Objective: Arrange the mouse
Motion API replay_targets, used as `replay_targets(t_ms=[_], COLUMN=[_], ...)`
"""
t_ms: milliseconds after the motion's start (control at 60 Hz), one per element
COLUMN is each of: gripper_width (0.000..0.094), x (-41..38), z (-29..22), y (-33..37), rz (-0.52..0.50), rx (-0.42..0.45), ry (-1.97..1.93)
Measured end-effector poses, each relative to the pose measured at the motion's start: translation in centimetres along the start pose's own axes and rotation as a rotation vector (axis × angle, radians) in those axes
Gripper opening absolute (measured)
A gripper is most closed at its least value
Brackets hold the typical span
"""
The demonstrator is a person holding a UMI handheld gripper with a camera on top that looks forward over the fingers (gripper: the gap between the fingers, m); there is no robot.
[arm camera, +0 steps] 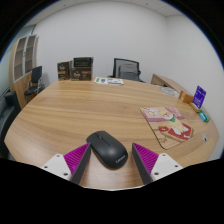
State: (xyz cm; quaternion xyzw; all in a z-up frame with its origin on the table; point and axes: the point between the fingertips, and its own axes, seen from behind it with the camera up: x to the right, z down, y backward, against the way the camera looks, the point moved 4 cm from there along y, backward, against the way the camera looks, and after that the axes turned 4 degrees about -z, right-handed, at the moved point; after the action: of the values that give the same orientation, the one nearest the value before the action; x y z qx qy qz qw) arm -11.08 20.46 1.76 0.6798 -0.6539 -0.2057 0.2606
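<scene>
Black and glossy, the mouse [107, 150] is seen resting on the wooden desk [80, 110], between the spread jaws [110, 160], with a gap at each side. Nothing is gripped yet. The grasp step seems in hand; closing on its flanks is called for next, then a move toward the patterned mat [168, 124].

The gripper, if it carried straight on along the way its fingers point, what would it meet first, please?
The black mouse, most likely. It lies on the wooden table just ahead of the open gripper, partly between the fingers, untouched as far as I can tell. Beyond it the table looks bare up to the chairs.
</scene>
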Motion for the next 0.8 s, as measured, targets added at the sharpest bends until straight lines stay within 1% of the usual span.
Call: replay_targets(t_ms=[433, 483, 550, 600, 717, 750, 800], gripper_width=[0.0863, 0.0812, 0.0716, 0.0626, 0.0565, 0.052, 0.0486], x=[1.1, 0.8, 0.4, -0.1, -0.1, -0.2, -0.3], z=[-2.2, -2.2, -2.3, -2.3, -2.2, -2.3, -2.3], y=[-3.9, -4.0, -4.0, -4.0, -4.1, -4.0, -3.9], rz=[-0.009, -0.016, -0.025, -0.035, -0.023, -0.02, -0.021], rx=[-0.047, -0.055, -0.055, -0.051, -0.046, -0.047, -0.05], ry=[-0.102, -0.11, -0.096, -0.086, -0.064, -0.066, -0.062])
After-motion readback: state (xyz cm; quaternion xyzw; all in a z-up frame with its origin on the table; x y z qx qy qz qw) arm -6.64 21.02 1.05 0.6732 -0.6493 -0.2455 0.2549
